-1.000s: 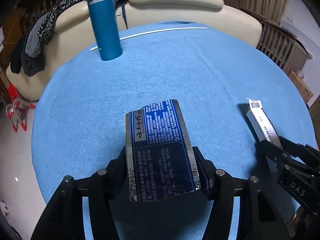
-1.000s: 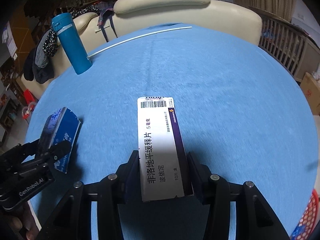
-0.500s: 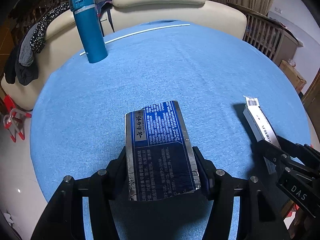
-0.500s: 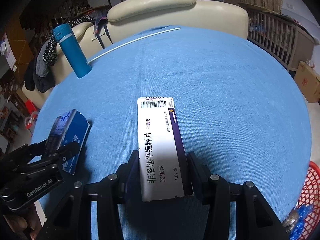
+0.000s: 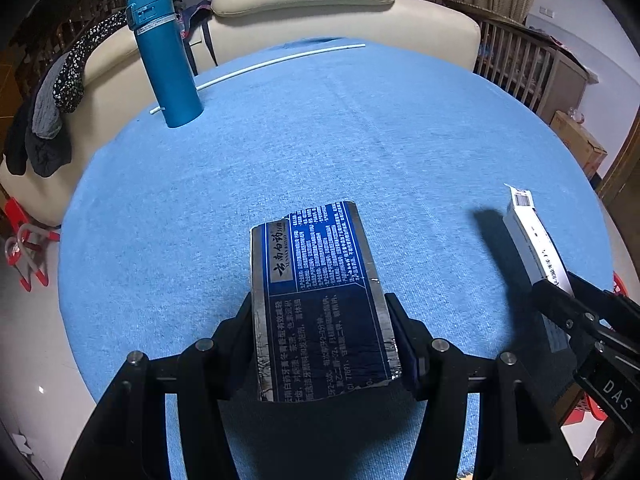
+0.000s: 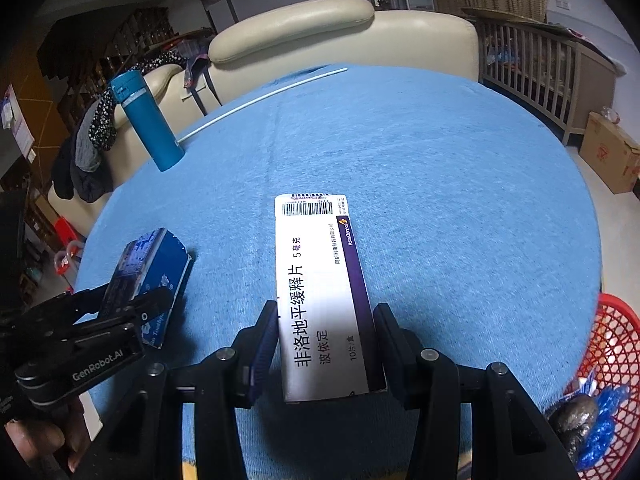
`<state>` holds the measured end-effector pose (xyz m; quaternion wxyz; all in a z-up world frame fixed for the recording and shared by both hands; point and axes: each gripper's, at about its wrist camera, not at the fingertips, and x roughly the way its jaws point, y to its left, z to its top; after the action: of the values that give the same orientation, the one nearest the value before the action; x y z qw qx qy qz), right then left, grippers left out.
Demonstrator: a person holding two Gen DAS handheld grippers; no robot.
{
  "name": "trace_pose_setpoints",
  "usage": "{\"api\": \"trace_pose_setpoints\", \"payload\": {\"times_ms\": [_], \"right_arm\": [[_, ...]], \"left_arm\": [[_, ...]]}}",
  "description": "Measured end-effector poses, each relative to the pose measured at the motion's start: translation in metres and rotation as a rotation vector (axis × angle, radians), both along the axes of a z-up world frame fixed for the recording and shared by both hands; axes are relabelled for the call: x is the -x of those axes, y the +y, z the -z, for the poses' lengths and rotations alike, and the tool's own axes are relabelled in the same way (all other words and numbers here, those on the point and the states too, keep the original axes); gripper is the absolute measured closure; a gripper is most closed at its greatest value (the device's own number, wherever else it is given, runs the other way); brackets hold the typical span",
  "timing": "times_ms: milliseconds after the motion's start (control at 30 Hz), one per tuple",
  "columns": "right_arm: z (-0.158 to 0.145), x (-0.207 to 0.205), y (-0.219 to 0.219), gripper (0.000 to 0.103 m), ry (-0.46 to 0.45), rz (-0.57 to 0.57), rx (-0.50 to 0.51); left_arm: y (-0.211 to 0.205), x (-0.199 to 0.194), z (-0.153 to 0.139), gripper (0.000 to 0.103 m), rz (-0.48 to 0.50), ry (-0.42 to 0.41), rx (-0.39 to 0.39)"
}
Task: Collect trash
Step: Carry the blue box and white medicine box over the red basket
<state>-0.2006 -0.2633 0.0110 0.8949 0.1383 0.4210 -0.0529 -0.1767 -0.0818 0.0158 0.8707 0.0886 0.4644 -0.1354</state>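
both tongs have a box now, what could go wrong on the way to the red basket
1. The left tongs grip the blue toothpaste box only at its torn, open near end, so it might crush or slip out.
2. The red basket sits past the table's edge on the right; releasing the white medicine box early from the right tongs would likely miss it.

blue table (image 5: 400, 140), flask (image 5: 166, 60), white rod (image 5: 280, 62)

Upright teal flask (image 5: 166, 60) beside white rod (image 5: 260, 67) on blue tablecloth (image 5: 400, 140).
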Motion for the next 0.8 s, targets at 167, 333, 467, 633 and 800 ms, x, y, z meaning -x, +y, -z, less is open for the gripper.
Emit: {"api": "trace_pose_setpoints", "payload": {"times_ms": [167, 333, 467, 633, 800], "right_arm": [[-0.005, 0.01, -0.004, 0.052, -0.023, 0.015, -0.012], [-0.014, 0.022, -0.007, 0.052, -0.054, 0.028, -0.017], [-0.021, 0.033, -0.011, 0.052, -0.083, 0.044, -0.022], [-0.025, 0.048, -0.017, 0.052, -0.105, 0.064, -0.029], [-0.024, 0.058, -0.025, 0.052, -0.114, 0.083, -0.044]], "left_arm": [[0.0, 0.0, 0.004, 0.041, 0.006, 0.022, -0.006], [-0.003, 0.006, -0.005, 0.041, 0.019, -0.002, -0.001], [-0.008, 0.013, -0.012, 0.041, 0.035, -0.025, 0.0], [-0.014, 0.022, -0.017, 0.041, 0.057, -0.047, -0.006], [-0.018, 0.026, -0.021, 0.041, 0.078, -0.064, -0.01]]}}
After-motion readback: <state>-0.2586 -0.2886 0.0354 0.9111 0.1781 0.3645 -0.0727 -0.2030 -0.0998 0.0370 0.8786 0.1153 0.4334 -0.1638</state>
